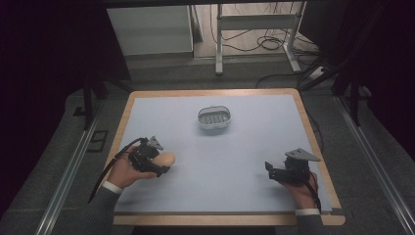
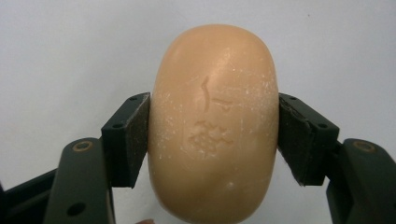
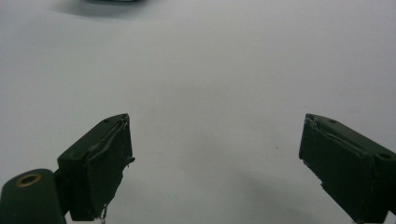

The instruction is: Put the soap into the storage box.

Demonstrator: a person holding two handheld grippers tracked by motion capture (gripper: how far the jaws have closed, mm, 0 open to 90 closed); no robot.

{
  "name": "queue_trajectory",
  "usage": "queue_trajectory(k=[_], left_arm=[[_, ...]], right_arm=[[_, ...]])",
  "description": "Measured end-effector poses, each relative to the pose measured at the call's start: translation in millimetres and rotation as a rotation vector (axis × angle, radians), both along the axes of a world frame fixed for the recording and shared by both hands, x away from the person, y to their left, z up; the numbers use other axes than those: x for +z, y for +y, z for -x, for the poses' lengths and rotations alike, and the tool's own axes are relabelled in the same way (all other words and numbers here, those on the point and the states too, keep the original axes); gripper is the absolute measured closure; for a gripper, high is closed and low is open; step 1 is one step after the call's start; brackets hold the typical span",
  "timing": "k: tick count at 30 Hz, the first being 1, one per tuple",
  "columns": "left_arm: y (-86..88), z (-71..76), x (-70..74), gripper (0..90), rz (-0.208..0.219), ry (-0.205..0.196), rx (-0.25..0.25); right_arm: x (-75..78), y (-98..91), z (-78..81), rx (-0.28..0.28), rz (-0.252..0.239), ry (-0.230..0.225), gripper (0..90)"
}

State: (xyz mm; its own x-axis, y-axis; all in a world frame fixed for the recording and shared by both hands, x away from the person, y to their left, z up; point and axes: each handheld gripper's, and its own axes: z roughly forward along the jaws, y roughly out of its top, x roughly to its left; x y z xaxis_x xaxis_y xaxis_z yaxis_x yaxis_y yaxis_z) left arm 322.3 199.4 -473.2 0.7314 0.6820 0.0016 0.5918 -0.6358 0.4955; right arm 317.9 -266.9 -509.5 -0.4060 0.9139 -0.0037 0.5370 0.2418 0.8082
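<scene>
We count one soap bar (image 2: pixel 214 126), one soap dish (image 1: pixel 214 118). Our left gripper (image 1: pixel 157 164) fingers clamp the bar, long axis toward the dish; right gripper (image 3: pixel 215 163) fingers gape, empty.

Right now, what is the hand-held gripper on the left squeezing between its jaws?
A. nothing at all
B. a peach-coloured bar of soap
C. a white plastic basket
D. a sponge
B: in the left gripper view, both pads of the left hand-held gripper press on the sides of an oval peach-coloured bar of soap, while the small soap dish sits untouched farther up the table.
</scene>
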Motion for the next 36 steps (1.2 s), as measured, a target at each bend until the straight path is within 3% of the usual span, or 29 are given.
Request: queue_trajectory(k=[13,36], left_arm=[[-4.3,-10.8,6.9,32.4,-0.009,-0.005,0.002],[-3.4,-35.7,5.7,32.4,-0.012,-0.014,0.016]], right_arm=[[-0.2,-0.3,-0.3,-0.001,0.000,0.000,9.2],[-2.1,-0.7,-1.4,0.001,0.009,0.006,9.2]])
